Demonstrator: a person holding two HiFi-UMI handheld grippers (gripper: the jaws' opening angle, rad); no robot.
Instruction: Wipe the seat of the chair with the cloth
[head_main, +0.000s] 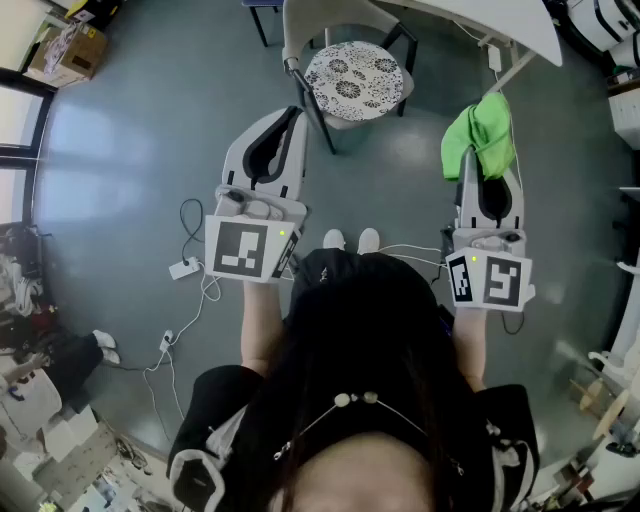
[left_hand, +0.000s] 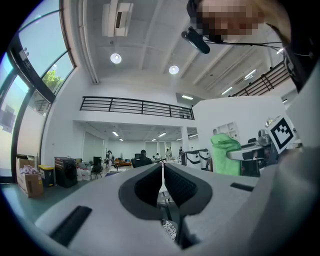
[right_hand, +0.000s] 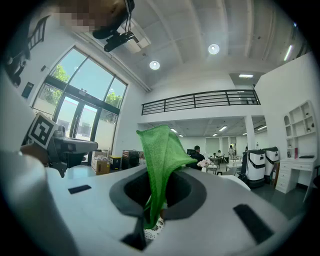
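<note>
Head view: grey floor (head_main: 130, 150), patterned chair seat (head_main: 352, 72) — right tool (head_main: 486, 165) pinching green cloth (head_main: 480, 130), left tool (head_main: 291, 116) closed.

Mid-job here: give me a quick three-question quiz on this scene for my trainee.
1. Which gripper holds the green cloth? A) left B) right C) neither
2. True or false: the cloth is touching the chair seat.
3. Fill in: the jaws of the left gripper are ____, with nothing between them.
Key: 1 B, the right gripper. 2 False; the cloth is held apart from the chair. 3 shut.
</note>
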